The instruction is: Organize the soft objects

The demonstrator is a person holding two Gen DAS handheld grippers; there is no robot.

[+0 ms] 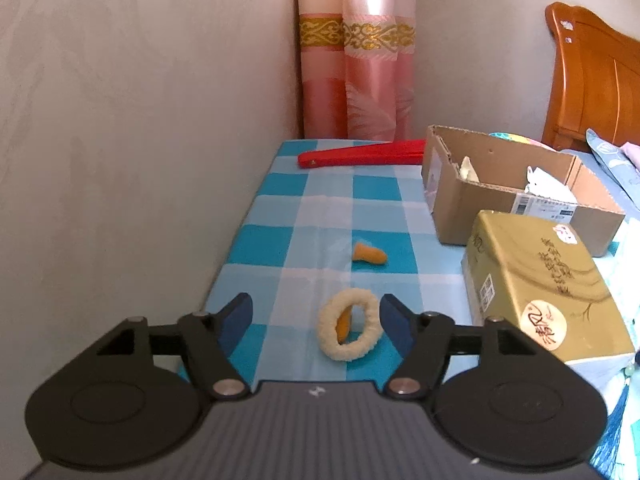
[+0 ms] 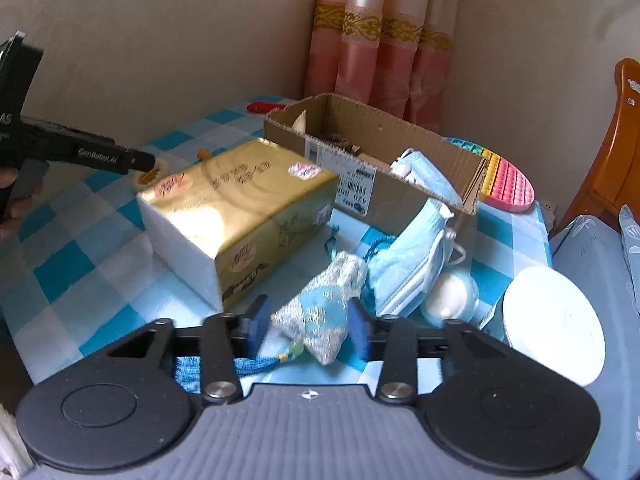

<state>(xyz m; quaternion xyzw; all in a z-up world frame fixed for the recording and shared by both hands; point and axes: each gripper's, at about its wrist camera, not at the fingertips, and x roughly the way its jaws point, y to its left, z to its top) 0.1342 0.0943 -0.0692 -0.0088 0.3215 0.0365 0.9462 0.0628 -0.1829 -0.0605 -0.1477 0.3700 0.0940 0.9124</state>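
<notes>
Your two grippers sit over the checked cloth, left spread wide, right narrower around a pouch

Your left gripper [image 1: 316, 322] stands wide with nothing pressed; the cream fluffy ring [image 1: 348, 324] lies on the tablecloth [image 1: 256, 240] between its fingers, nearer the right one, with an orange earplug [image 1: 343, 325] inside the loop and a second orange earplug [image 1: 369, 254] further ahead. Your right gripper [image 2: 310, 326] is narrower; the blue-and-white fabric pouch [image 2: 320, 308] sits between its blue pads [image 2: 260, 320], though you cannot tell whether they press it. Ahead and right of that pouch lie blue face masks [image 2: 412, 264]; ahead and left stands the gold tissue box [image 2: 240, 208], the cardboard box [image 2: 400, 152] beyond
</notes>
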